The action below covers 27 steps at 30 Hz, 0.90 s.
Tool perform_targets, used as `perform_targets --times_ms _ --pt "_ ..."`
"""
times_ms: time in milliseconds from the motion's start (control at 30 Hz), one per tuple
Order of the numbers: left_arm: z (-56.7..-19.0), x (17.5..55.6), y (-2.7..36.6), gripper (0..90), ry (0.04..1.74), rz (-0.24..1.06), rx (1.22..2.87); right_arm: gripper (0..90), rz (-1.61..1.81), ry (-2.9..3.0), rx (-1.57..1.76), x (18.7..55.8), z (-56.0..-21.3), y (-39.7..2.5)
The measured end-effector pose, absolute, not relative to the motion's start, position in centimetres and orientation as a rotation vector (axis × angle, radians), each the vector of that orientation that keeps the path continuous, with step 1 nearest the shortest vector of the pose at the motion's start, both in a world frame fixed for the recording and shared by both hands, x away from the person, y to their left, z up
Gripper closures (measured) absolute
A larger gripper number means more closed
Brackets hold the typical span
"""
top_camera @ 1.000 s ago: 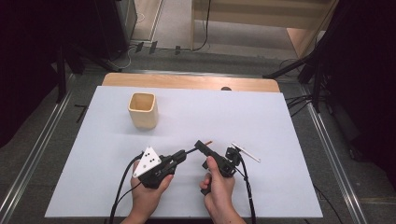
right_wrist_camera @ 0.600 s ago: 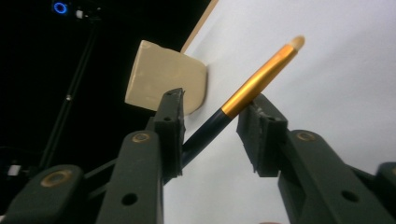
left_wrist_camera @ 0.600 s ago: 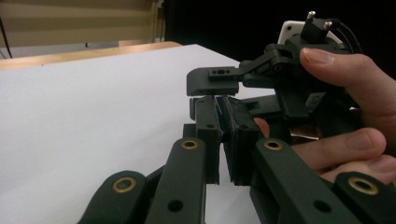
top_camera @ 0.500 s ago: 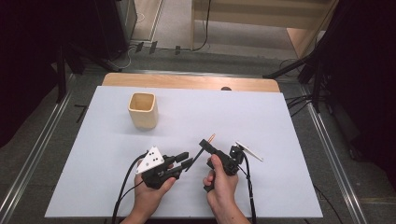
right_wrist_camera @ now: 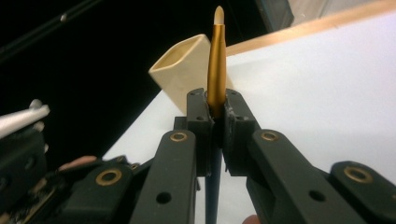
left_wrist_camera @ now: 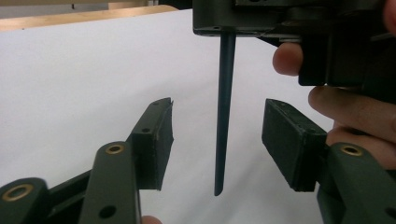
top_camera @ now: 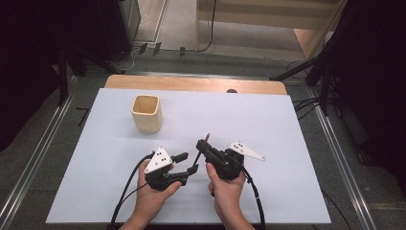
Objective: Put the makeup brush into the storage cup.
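Jaws of the right hand-held gripper (top_camera: 200,146) clamp a slim gold-ferruled dark-handled brush (right_wrist_camera: 216,60); the left hand-held gripper (left_wrist_camera: 217,140) gapes around its handle, untouching, above white bench (top_camera: 268,120).

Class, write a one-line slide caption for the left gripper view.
Open left gripper brackets the dark handle of a brush hanging from the right gripper above the white table.

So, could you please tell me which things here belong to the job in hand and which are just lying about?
In the job:
- brush, clamped in the right gripper, its dark handle end hanging between the open jaws of the left gripper
- cup, possibly where the brush goes

Lying about:
- small dark thing at the far edge of the table
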<state>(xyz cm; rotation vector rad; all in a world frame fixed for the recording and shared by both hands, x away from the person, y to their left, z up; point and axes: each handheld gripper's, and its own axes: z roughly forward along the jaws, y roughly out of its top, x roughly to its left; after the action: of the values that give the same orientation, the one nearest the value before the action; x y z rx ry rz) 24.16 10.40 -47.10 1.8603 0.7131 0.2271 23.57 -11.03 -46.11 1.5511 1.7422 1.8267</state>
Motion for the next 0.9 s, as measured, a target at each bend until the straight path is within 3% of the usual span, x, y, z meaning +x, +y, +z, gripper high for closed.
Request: perform_targets --times_ms 400,600,667,833,900 --pt "-46.7 24.3 10.3 67.1 0.705 0.201 1.863 84.2 1.737 1.914 1.257 22.4 -45.2 -8.3" --pt "-46.6 24.3 10.6 83.6 0.703 0.201 1.856 84.0 1.719 1.937 1.214 22.3 -45.3 -7.8" --pt "-46.5 24.4 10.8 84.1 0.695 0.196 1.856 81.5 1.723 1.930 1.216 22.3 -45.3 -7.8" --pt "-46.4 24.5 11.1 84.3 0.695 0.211 1.841 19.5 1.639 1.851 1.225 22.1 -44.6 -7.9" --pt "-46.4 24.6 11.3 84.4 0.699 0.211 1.843 7.9 1.652 1.825 1.242 22.1 -44.3 -8.2"
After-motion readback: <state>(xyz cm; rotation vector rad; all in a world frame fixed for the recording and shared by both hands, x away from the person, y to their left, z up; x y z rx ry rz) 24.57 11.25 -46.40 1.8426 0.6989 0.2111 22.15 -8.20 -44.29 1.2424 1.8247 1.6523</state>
